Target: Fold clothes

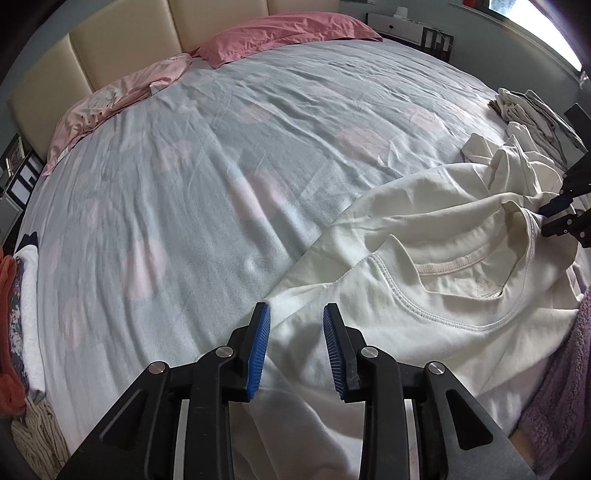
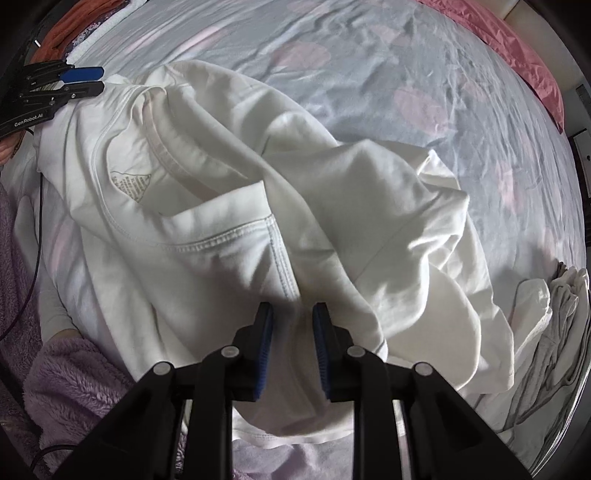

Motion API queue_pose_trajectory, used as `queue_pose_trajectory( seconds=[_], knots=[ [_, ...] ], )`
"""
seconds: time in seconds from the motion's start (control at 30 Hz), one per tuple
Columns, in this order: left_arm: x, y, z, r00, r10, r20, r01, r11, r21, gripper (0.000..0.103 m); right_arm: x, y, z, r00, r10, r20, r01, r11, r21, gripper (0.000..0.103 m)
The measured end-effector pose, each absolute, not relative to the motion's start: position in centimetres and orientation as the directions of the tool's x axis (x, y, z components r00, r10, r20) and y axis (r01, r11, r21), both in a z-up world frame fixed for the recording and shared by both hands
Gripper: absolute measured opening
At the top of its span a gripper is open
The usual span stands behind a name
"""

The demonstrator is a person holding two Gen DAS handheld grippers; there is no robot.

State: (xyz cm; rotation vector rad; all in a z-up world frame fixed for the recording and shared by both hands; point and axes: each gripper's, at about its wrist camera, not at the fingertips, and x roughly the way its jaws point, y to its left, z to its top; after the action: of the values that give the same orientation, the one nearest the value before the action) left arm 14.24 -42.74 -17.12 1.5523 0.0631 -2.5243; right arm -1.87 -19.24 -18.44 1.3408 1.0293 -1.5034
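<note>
The white T-shirt (image 1: 424, 295) lay crumpled at the bed's (image 1: 221, 166) near edge; beyond it, open sheet; left gripper (image 1: 296, 314) and right gripper (image 2: 292, 314) both stood released over the shirt

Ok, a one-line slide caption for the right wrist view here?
Right gripper open above a crumpled white T-shirt on the bed, left gripper at its far edge.

2 grippers: left (image 1: 295, 314), right (image 2: 292, 314). 1 white T-shirt (image 1: 424, 295) lies on 1 bed (image 1: 221, 166). 2 pink pillows (image 1: 284, 33) sit at its head. 2 clothes piles: 1 left (image 1: 22, 314), 1 right (image 1: 532, 110).
</note>
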Motion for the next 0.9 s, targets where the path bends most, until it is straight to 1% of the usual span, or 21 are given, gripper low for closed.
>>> queue_pose_trajectory(
  seconds=[0.13,0.23,0.4,0.57,0.67,0.73,0.83,0.9],
  knots=[
    [13.1,-42.0,-18.3,-0.425,-0.105,-0.899,0.103,-0.992,0.067,0.032,-2.1,-18.8,-19.6,-0.034,-0.077,-0.996,0.951,-0.310,-0.009,0.022],
    [12.7,-42.0,-19.2,-0.399,-0.089,-0.913,0.086,-0.994,0.059,0.032,-2.4,-18.6,-19.7,-0.018,-0.088,-0.996,0.948,-0.318,0.011,0.022],
    [12.9,-42.4,-20.1,-0.367,-0.032,-0.930,0.086,-0.996,0.001,0.032,-2.5,-18.4,-19.7,-0.011,-0.096,-0.995,0.949,-0.314,0.019,0.022],
    [13.0,-43.3,-20.2,-0.365,0.011,-0.931,0.119,-0.991,-0.058,0.032,-2.4,-18.2,-19.7,-0.007,-0.109,-0.994,0.947,-0.319,0.028,0.022],
    [13.1,-43.2,-19.7,-0.391,-0.021,-0.920,0.124,-0.992,-0.030,0.032,-2.3,-18.0,-19.5,-0.006,-0.119,-0.993,0.946,-0.322,0.032,0.022],
    [13.2,-42.8,-19.5,-0.405,-0.032,-0.914,0.100,-0.995,-0.009,0.032,-2.3,-17.8,-19.4,-0.009,-0.124,-0.992,0.946,-0.322,0.031,0.022],
    [12.7,-42.8,-20.6,-0.370,-0.047,-0.928,0.073,-0.997,0.021,0.033,-2.2,-17.6,-19.3,-0.009,-0.130,-0.991,0.946,-0.323,0.034,0.022],
    [12.6,-43.0,-20.9,-0.369,-0.049,-0.928,0.070,-0.997,0.025,0.035,-2.2,-17.4,-19.2,-0.006,-0.134,-0.991,0.945,-0.324,0.038,0.022]
  ],
)
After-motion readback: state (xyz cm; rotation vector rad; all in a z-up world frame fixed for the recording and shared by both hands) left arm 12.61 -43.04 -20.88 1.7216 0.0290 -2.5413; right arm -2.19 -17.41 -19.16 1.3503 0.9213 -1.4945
